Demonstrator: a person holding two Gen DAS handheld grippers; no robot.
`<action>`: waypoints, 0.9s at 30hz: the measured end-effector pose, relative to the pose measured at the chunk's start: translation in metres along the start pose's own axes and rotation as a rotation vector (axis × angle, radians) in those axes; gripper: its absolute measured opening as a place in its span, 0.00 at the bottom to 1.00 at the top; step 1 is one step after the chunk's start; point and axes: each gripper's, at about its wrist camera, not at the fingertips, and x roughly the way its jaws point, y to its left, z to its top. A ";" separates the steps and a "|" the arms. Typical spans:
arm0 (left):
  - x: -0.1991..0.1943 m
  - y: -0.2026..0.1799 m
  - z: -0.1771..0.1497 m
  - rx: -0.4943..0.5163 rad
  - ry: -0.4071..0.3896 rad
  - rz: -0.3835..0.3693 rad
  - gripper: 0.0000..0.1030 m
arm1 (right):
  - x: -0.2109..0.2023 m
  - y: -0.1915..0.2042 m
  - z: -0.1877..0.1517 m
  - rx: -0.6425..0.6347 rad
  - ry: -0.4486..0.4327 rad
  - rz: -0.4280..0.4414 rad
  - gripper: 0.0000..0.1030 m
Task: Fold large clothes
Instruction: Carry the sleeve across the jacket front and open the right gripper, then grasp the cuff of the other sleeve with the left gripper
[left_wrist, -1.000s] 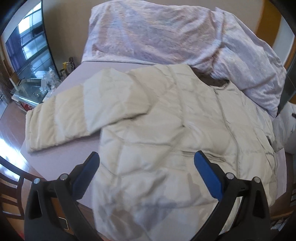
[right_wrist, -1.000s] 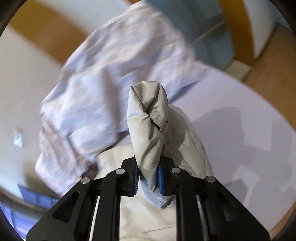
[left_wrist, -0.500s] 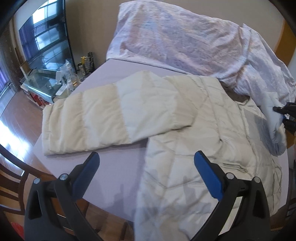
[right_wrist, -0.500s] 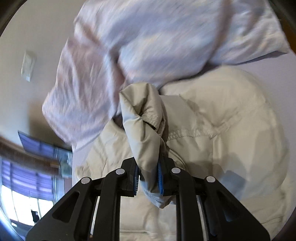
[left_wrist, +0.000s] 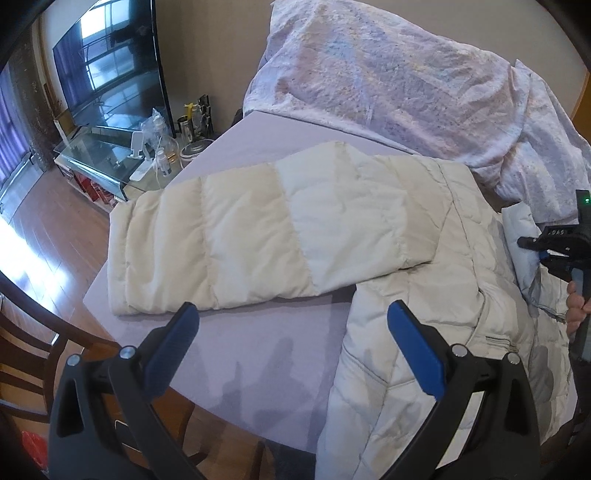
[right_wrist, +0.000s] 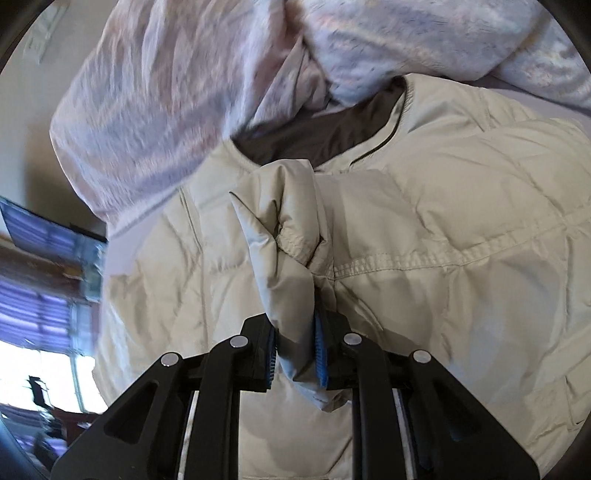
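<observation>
A cream quilted puffer jacket (left_wrist: 436, 295) lies spread on a lavender table (left_wrist: 266, 354), one sleeve (left_wrist: 258, 236) stretched out to the left. My left gripper (left_wrist: 291, 339) is open and empty, above the table's near edge just below that sleeve. My right gripper (right_wrist: 295, 350) is shut on the cuff of the other sleeve (right_wrist: 284, 236) and holds it over the jacket's body (right_wrist: 461, 258), near the dark collar opening (right_wrist: 332, 136). It also shows at the right edge of the left wrist view (left_wrist: 554, 251).
A crumpled pale floral duvet (left_wrist: 406, 81) is heaped at the table's far side, touching the jacket's collar. A TV (left_wrist: 110, 66) and a glass stand with bottles (left_wrist: 147, 147) are at the left. A dark wooden chair (left_wrist: 33, 325) stands at the near left.
My left gripper has swung left, from over the jacket's body to the bare table below the sleeve. My right gripper has carried the cuff from beside the jacket inward over its body.
</observation>
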 end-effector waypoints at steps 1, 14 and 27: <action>0.001 -0.001 0.001 0.003 0.000 -0.001 0.98 | 0.002 0.004 -0.002 -0.017 0.005 -0.007 0.25; 0.011 0.018 0.016 -0.007 -0.007 0.035 0.98 | -0.030 0.004 0.012 -0.007 -0.138 0.009 0.62; 0.027 0.095 0.033 -0.153 0.038 0.116 0.98 | 0.048 0.024 -0.001 -0.069 -0.002 -0.312 0.66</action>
